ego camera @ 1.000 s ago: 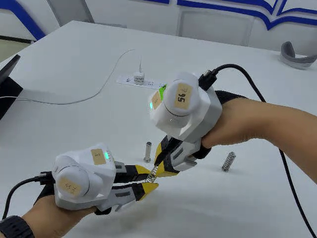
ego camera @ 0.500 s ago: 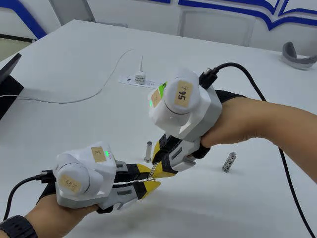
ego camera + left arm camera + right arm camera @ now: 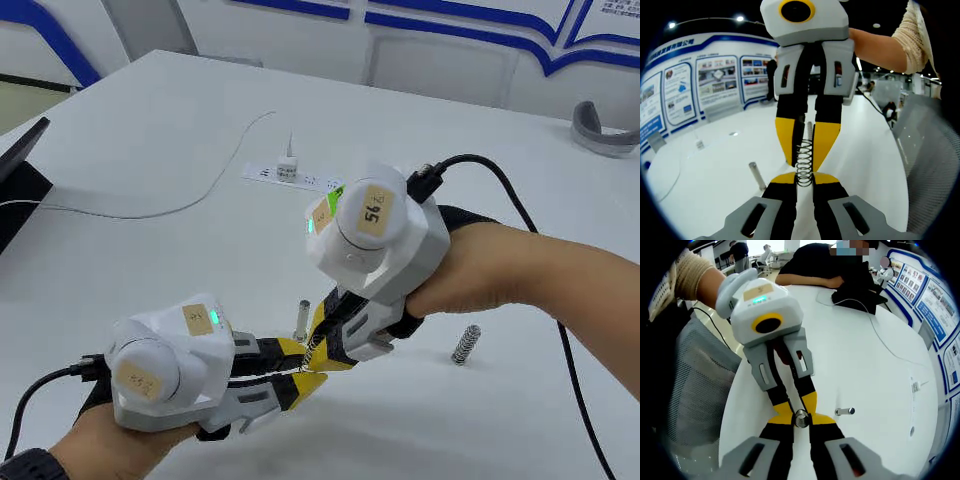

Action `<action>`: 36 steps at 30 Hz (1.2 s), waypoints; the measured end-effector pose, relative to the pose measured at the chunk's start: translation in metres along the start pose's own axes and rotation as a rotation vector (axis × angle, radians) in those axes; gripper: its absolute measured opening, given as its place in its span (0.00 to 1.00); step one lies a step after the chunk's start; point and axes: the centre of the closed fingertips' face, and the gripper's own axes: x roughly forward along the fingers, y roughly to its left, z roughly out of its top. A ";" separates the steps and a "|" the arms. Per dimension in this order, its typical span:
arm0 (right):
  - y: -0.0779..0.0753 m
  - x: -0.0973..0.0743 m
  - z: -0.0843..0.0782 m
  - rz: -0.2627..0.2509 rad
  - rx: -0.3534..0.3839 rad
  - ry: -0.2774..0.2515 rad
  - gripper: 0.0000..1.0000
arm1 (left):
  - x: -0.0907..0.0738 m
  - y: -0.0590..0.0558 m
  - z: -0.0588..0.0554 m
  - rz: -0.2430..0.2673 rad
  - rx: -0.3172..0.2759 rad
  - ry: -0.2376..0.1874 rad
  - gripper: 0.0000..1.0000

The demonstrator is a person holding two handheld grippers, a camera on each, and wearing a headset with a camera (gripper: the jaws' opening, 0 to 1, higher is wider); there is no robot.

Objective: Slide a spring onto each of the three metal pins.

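White tabletop [image 3: 150, 150] spreads across the head view, with a power strip [image 3: 290, 172] well beyond the tongs and wall panels [image 3: 440, 55] behind. The left gripper [image 3: 300, 378] and right gripper [image 3: 322, 345] are brought tip to tip, and a spring [image 3: 311, 351] is bridged between them. A standing pin [image 3: 302, 318], bare, is seen just behind the tips. A second spring [image 3: 465, 344] lies well apart, on the right gripper's far side.

In the left gripper view, its own jaws are clenched on the spring's near end. The opposing jaws appear closed along a metal pin [image 3: 809, 129], whose bare end is seen past the coils. Threading of the first spring is judged to be under way. Next, the coils should be pushed fully along the pin and kept in line with it.

In the right gripper view, the spring is seen end-on between its clenched tips, and a mesh chair [image 3: 695, 375] stands beside the table edge.
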 end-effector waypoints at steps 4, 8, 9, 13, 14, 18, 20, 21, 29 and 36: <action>-0.002 0.000 0.001 -0.001 0.004 -0.003 0.12 | -0.001 0.003 -0.001 0.013 -0.005 -0.003 0.12; -0.007 -0.003 0.000 -0.009 0.014 -0.004 0.12 | -0.002 0.008 -0.002 0.029 -0.009 0.002 0.19; -0.008 -0.004 0.000 -0.014 0.015 -0.005 0.12 | -0.002 0.008 -0.002 0.031 -0.012 0.000 0.21; -0.017 -0.011 -0.002 -0.038 0.031 -0.011 0.12 | -0.006 0.013 -0.004 0.050 -0.024 0.001 0.27; -0.019 -0.012 -0.002 -0.042 0.035 -0.011 0.12 | -0.007 0.014 -0.005 0.054 -0.024 0.002 0.28; -0.030 -0.019 -0.005 -0.072 0.049 -0.015 0.12 | -0.014 0.020 -0.009 0.078 -0.044 0.010 0.34; -0.034 -0.020 -0.006 -0.084 0.053 -0.012 0.12 | -0.016 0.022 -0.011 0.088 -0.044 0.012 0.36; -0.037 -0.021 -0.006 -0.091 0.056 -0.012 0.12 | -0.017 0.024 -0.011 0.095 -0.048 0.013 0.38; -0.059 -0.024 -0.004 -0.122 0.063 0.002 0.12 | -0.020 0.028 -0.011 0.119 -0.067 0.011 0.45; -0.075 -0.018 -0.003 -0.131 0.081 0.012 0.12 | -0.020 0.029 -0.013 0.128 -0.080 0.017 0.51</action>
